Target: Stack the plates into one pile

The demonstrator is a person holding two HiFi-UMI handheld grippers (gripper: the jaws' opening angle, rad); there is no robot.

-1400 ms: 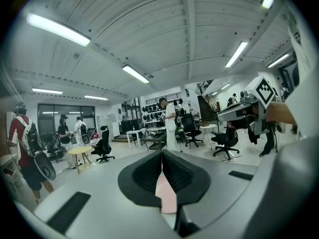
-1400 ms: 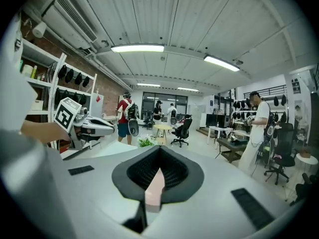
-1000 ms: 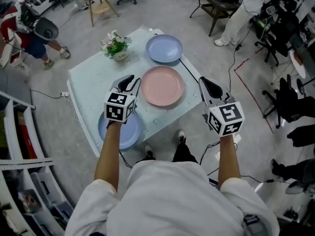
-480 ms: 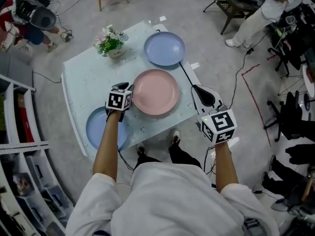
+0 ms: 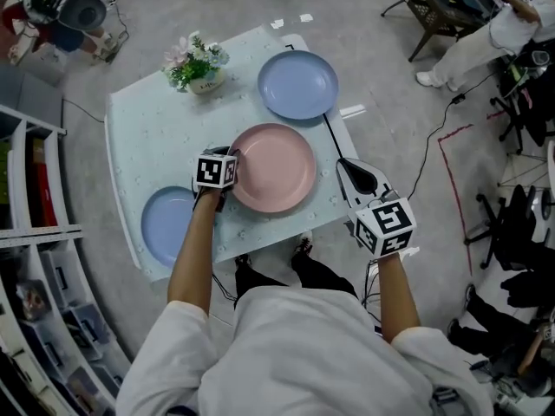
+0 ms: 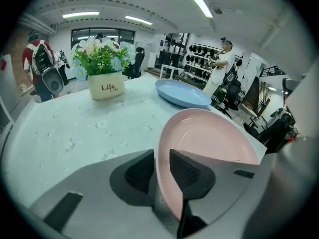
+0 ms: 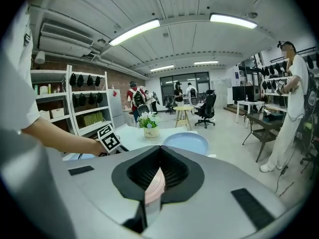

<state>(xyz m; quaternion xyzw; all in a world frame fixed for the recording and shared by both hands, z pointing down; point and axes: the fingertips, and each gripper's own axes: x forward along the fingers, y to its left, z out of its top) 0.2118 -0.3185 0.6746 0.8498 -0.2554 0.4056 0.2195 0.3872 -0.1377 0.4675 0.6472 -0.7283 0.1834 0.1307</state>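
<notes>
A pink plate (image 5: 277, 167) (image 6: 214, 138) lies flat in the middle of the light-blue table (image 5: 147, 137). One blue plate (image 5: 297, 85) (image 6: 182, 92) sits at the far edge, and another blue plate (image 5: 165, 225) sits at the near left corner. My left gripper (image 5: 231, 175) (image 6: 162, 158) is at the pink plate's left rim. Its jaws straddle the rim, open, with a thin gap still showing at the outer pad. My right gripper (image 5: 354, 173) (image 7: 159, 148) hangs beyond the table's right edge, shut and holding nothing. The pink plate (image 7: 154, 185) shows past its jaws.
A white pot of flowers (image 5: 195, 66) (image 6: 105, 86) stands at the table's far left corner. A black cable (image 5: 334, 137) runs along the table's right side. Shelving (image 5: 35, 232) lines the left of the room, and a person (image 5: 512, 24) stands at the far right.
My left gripper has come down from above the near-left part of the table to the pink plate's left rim, which now sits between its jaws. The right gripper has stayed off the right edge.
</notes>
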